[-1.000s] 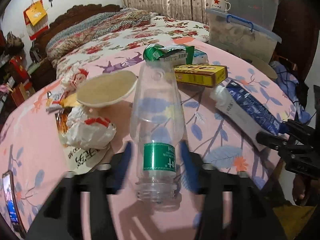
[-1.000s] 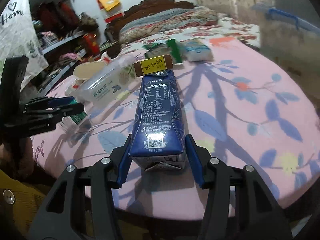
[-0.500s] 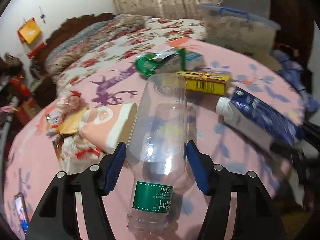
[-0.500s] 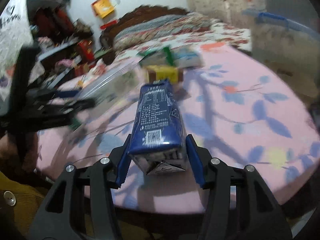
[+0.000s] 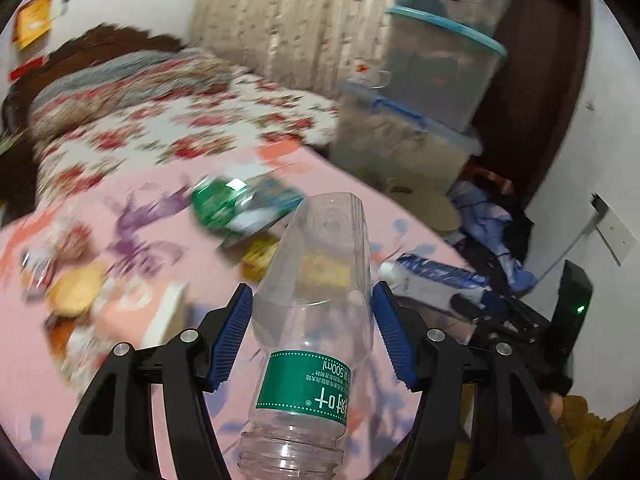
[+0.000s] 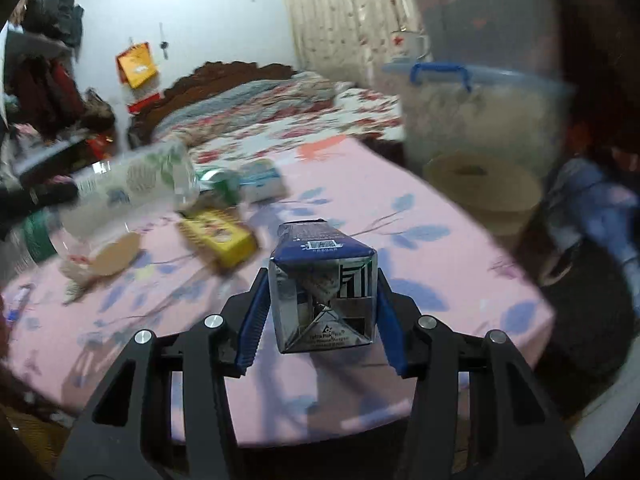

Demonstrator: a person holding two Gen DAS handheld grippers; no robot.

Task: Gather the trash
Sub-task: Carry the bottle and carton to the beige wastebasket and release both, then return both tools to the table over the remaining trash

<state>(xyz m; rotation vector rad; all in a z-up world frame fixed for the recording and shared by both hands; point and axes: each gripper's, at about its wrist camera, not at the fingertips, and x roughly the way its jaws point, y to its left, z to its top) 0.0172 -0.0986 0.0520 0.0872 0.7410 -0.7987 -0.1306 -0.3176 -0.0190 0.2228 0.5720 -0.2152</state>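
In the left wrist view, blurred crumpled wrappers [image 5: 60,292] lie at the far left of the pink flower-printed bench [image 5: 168,216]. Further along sit a green-and-white foil packet [image 5: 236,206] and a flat yellow cardboard box [image 5: 260,258]. The left gripper [image 5: 312,336] has its blue-padded jaws clenched on an empty clear plastic bottle with a green label [image 5: 316,320], held clear of the bench with its neck toward the camera and its base pointing away. At the right edge, the dark blue drink carton [image 5: 432,280] hangs in the other tool.

In the right wrist view, the same bottle [image 6: 132,188] shows blurred at the left, above the bench [image 6: 440,264]. The yellow box [image 6: 220,236] lies near the middle. The right gripper [image 6: 320,312] has its jaws clamped on the carton [image 6: 324,300], raised off the bench, folded base toward the lens. Stacked clear plastic storage tubs [image 6: 480,112] stand to the right.
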